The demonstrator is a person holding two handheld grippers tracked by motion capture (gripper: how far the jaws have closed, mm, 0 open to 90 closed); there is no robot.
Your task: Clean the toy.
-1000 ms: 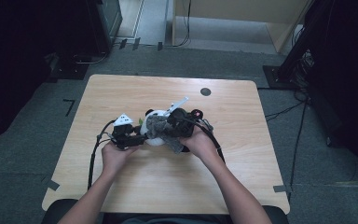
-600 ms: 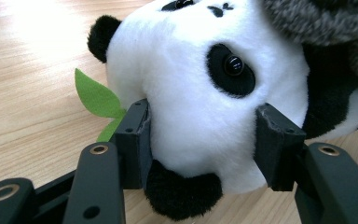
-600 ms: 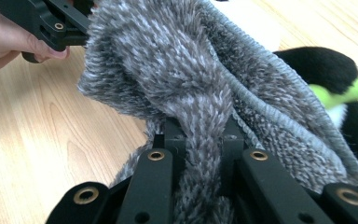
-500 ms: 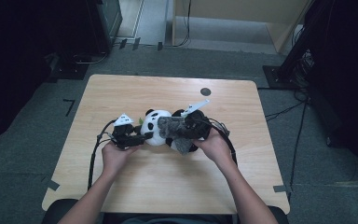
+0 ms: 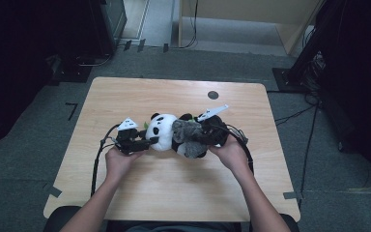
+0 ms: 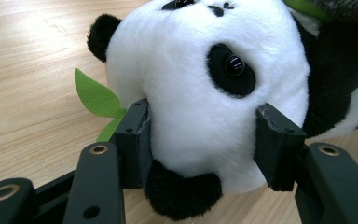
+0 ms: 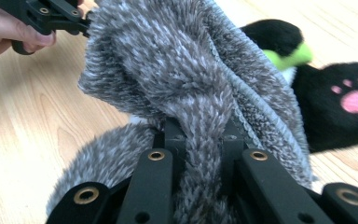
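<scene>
I am pressing my left tool (image 6: 200, 140) against both sides of the panda (image 5: 164, 131) head, jaws partly spread around it. The panda is lying mid-bench (image 5: 125, 94). My right tool (image 7: 198, 140) is pinching the grey cloth (image 7: 177, 79) draped over the panda's body, jaws nearly closed.

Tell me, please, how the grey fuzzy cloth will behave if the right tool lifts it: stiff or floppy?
Probably floppy: the cloth bunches into a narrow fold where the right tool pinches it, and the rest drapes loosely. It looks light for its size. Its fuzzy pile should resist slipping, though it may drag on the panda beneath it.
</scene>
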